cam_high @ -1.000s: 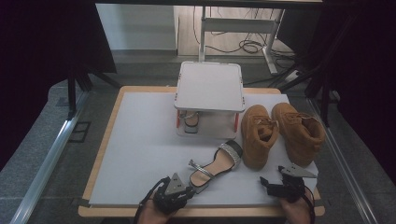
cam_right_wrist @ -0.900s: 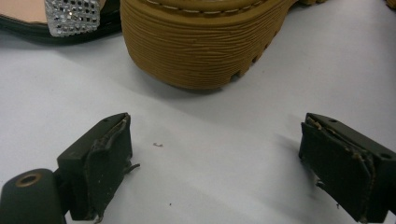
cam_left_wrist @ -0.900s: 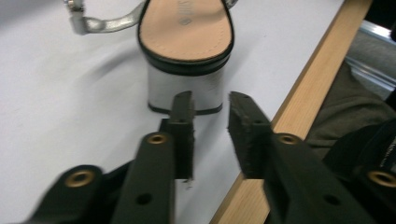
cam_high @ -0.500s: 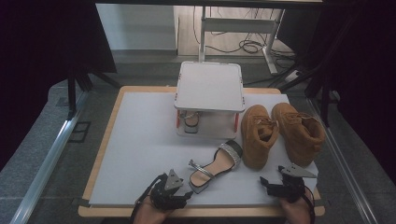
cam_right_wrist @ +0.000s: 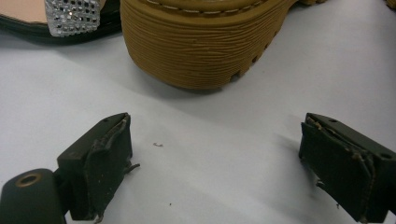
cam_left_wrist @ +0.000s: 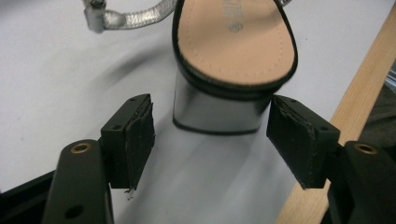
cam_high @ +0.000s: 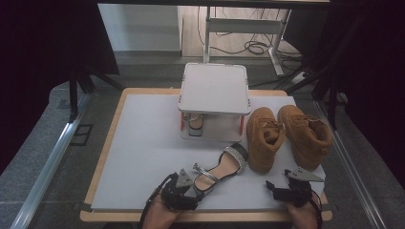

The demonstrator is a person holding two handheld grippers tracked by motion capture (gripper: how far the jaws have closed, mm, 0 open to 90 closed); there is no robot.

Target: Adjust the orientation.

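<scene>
A silver block-heel sandal (cam_high: pixel 223 165) lies on the white mat, heel toward the near edge. My left gripper (cam_high: pixel 195 189) sits right behind that heel. In the left gripper view its jaws have just been opening, and the mirrored heel (cam_left_wrist: pixel 217 106) stands just ahead of the gap between the pads (cam_left_wrist: pixel 141 135), touching neither. My right gripper (cam_high: pixel 270 188) rests open near the front right. In the right gripper view the ribbed sole of a tan boot (cam_right_wrist: pixel 201 46) lies ahead of that gripper (cam_right_wrist: pixel 217 158), with nothing between its fingers.
Two tan boots (cam_high: pixel 261 137) (cam_high: pixel 306 136) stand at the right of the mat. A white raised stand (cam_high: pixel 215 88) sits at the back centre, with a second sandal (cam_high: pixel 195 125) under it. The wooden table edge (cam_left_wrist: pixel 355 121) runs close by the left gripper.
The left gripper's jaws have opened and come off the sandal's heel, and that hand has shifted slightly. The sandal and the right gripper have stayed put.
</scene>
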